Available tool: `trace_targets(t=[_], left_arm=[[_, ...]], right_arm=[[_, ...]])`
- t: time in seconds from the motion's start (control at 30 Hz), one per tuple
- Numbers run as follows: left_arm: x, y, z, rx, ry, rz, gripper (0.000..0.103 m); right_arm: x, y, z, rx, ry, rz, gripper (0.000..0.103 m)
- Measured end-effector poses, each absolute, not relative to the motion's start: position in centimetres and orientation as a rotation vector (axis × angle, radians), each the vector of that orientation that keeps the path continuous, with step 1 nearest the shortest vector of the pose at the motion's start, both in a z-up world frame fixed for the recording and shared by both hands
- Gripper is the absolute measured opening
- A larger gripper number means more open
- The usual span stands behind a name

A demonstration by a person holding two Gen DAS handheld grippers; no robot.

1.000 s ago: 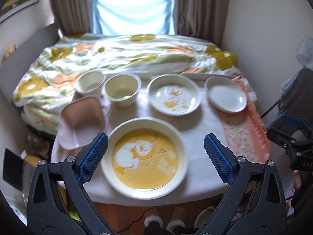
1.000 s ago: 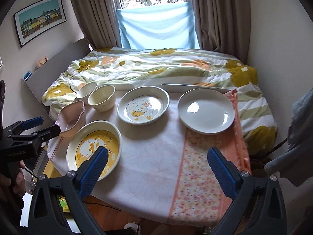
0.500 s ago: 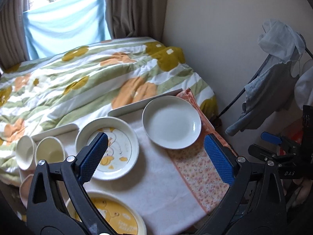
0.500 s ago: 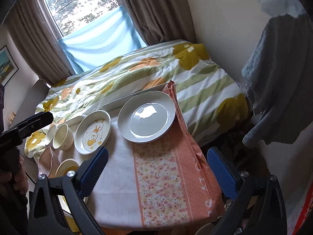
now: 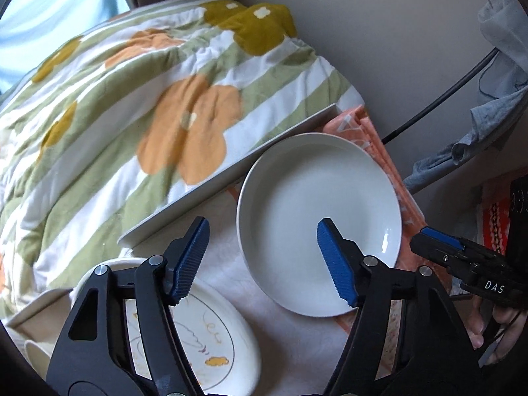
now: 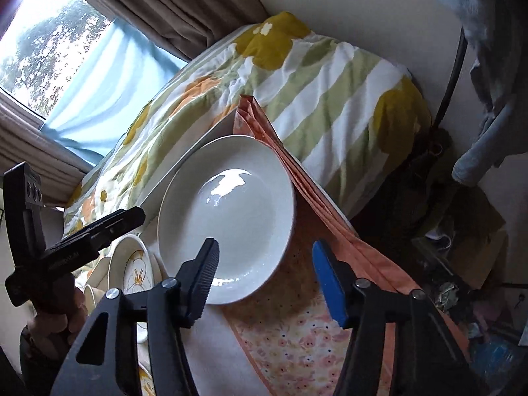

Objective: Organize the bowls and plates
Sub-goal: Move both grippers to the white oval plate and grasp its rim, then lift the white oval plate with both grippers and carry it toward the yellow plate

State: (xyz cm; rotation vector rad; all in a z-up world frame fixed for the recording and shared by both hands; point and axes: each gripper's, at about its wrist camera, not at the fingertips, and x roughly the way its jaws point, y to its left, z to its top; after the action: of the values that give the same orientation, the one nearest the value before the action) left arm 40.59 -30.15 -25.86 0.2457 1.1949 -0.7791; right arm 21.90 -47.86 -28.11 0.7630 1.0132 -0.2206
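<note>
White plate (image 5: 316, 227) sits at the table's (image 5: 297, 340) far right corner, partly on the orange cloth (image 6: 297, 333). Left gripper (image 5: 264, 260) and right gripper (image 6: 264, 277) both stand open, empty, converging on it. Judged step: approach; next, one jaw under the rim.

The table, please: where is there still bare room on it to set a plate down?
Free: the floral cloth nearer than the white plate, under the open right gripper, and the white cloth between that plate and the duck plate, under the open left gripper. Crowded: the side with the duck plate and cups.
</note>
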Motion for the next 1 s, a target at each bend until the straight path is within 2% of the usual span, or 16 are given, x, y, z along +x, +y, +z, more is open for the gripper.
trace_targets(t=[0.07,0.13,0.27,0.33,0.4,0.47,0.53,0.63,1.0], left_arm=[[41.3,-30.5,-27.5,0.245,1.225,-0.792,0.060],[41.7,-30.5,-28.7,0.247,1.244,-0.798,0.051],[42.4,-30.8,-30.6,0.235,1.276,-0.795,0.048],[42.4,-30.8,-31.1,0.245,1.280,-0.795,0.043],[42.3,-31.0,-31.4,0.260,1.283,-0.799,0.031],[42.3,-31.2,-31.6,0.268,1.279,-0.801,0.029],[42.2,-31.3,-31.7,0.280,1.271,-0.798,0.021],[42.1,-31.4,-31.5,0.287,1.260,-0.794,0.020],[41.7,-31.5,-30.9,0.303,1.246,-0.755,0.019]], right_arm=[[22.6,-47.9,-29.4,0.792,1.029,-0.228,0.044],[23.2,-47.8,-30.1,0.799,1.043,-0.236,0.036],[23.9,-47.6,-31.4,0.805,1.061,-0.257,0.035],[24.4,-47.7,-31.7,0.804,1.065,-0.262,0.031],[24.6,-47.7,-32.0,0.800,1.069,-0.266,0.028],[24.9,-47.7,-32.2,0.793,1.074,-0.271,0.025],[25.0,-47.8,-32.3,0.783,1.075,-0.280,0.021],[25.1,-47.9,-32.5,0.781,1.081,-0.295,0.015],[24.9,-48.1,-32.5,0.774,1.069,-0.281,0.014]])
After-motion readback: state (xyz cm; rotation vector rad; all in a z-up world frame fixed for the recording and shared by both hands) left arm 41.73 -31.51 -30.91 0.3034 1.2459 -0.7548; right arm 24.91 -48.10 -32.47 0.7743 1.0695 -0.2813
